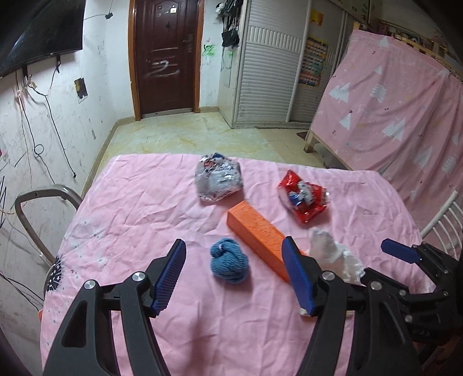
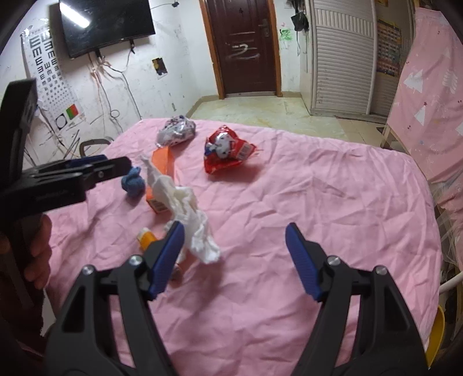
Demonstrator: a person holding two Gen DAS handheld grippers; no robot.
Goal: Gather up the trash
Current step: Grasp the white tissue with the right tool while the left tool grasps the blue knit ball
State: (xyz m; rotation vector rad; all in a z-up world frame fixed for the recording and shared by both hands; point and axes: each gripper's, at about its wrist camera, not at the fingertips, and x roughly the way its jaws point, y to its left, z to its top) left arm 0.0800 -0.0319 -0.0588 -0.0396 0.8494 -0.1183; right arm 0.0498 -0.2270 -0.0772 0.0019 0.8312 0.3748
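Observation:
On the pink tablecloth [image 1: 144,208] lie a silver crumpled wrapper [image 1: 217,180], a red snack bag [image 1: 303,196], an orange box [image 1: 257,235], a blue yarn ball [image 1: 228,260] and a crumpled white tissue [image 1: 335,254]. My left gripper [image 1: 234,274] is open and empty, hovering over the yarn ball. My right gripper [image 2: 234,254] is open and empty, its left finger just beside the white tissue [image 2: 188,211]. The red bag [image 2: 227,150], silver wrapper [image 2: 176,131], orange box [image 2: 163,162], yarn ball [image 2: 133,182] and a small orange bottle [image 2: 146,237] also show in the right wrist view.
A metal chair back [image 1: 37,202] stands at the table's left edge, a white chair [image 1: 442,219] at the right. A pink-draped frame [image 1: 390,110] stands to the right. Door [image 1: 165,55], wall TV [image 2: 107,23] and tiled floor lie beyond the table.

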